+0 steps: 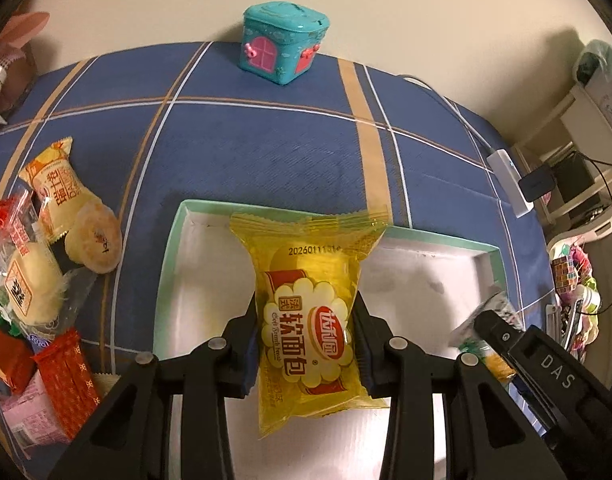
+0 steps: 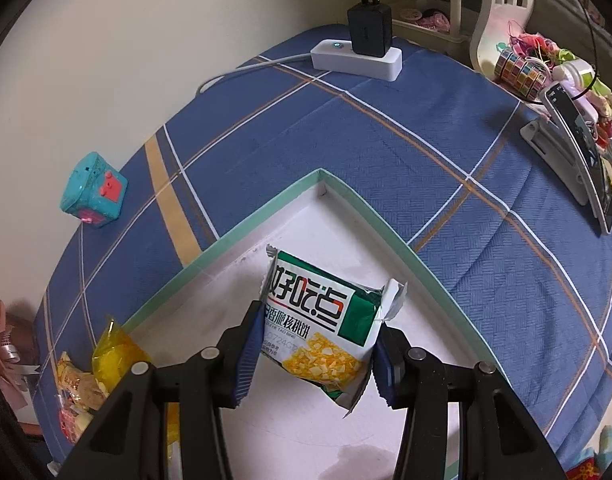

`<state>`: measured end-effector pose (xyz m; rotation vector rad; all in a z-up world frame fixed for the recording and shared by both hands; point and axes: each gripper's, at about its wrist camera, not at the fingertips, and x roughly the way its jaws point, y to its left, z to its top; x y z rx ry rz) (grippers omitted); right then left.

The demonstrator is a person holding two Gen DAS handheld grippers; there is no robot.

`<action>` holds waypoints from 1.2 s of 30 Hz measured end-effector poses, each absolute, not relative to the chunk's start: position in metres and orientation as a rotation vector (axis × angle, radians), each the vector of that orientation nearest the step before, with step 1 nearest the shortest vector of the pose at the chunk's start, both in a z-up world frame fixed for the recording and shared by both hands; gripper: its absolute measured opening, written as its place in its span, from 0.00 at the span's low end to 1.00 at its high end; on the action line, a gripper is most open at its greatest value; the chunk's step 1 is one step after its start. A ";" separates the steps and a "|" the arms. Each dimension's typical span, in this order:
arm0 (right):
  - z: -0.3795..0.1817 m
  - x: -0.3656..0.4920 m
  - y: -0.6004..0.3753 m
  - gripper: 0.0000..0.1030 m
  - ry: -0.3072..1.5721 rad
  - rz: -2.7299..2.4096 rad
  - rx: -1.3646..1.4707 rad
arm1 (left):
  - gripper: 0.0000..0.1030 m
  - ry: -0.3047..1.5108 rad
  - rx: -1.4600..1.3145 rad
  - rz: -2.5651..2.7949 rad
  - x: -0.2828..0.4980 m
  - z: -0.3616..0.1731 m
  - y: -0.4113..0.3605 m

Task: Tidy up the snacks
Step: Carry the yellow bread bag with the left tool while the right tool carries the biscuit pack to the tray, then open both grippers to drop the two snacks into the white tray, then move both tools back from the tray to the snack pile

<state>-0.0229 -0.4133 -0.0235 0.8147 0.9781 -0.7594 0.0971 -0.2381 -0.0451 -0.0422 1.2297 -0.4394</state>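
Mid-placing: left hand-held gripper (image 1: 306, 344) clamped on the yellow bread packet (image 1: 310, 320), right hand-held gripper (image 2: 316, 356) clamped on the green biscuit packet (image 2: 326, 332), both over the shallow box (image 2: 266, 216); next, probably lower and release without overlap.

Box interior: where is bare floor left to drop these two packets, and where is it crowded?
The white box floor lies bare around the yellow bread packet in the left gripper and the green-white packet in the right gripper. Crowded: the snack pile left of the box.
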 end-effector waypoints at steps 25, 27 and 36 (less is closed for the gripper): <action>-0.018 -0.013 -0.404 0.99 1.031 -0.695 0.767 | 0.88 1.229 -0.043 -0.227 0.112 -0.026 -0.194; -0.019 -0.011 -0.403 1.00 1.038 -0.688 0.750 | 0.92 1.223 -0.039 -0.210 0.114 -0.028 -0.190; -0.015 -0.006 -0.400 1.00 1.069 -0.693 0.703 | 0.98 1.176 0.005 -0.142 0.116 -0.026 -0.180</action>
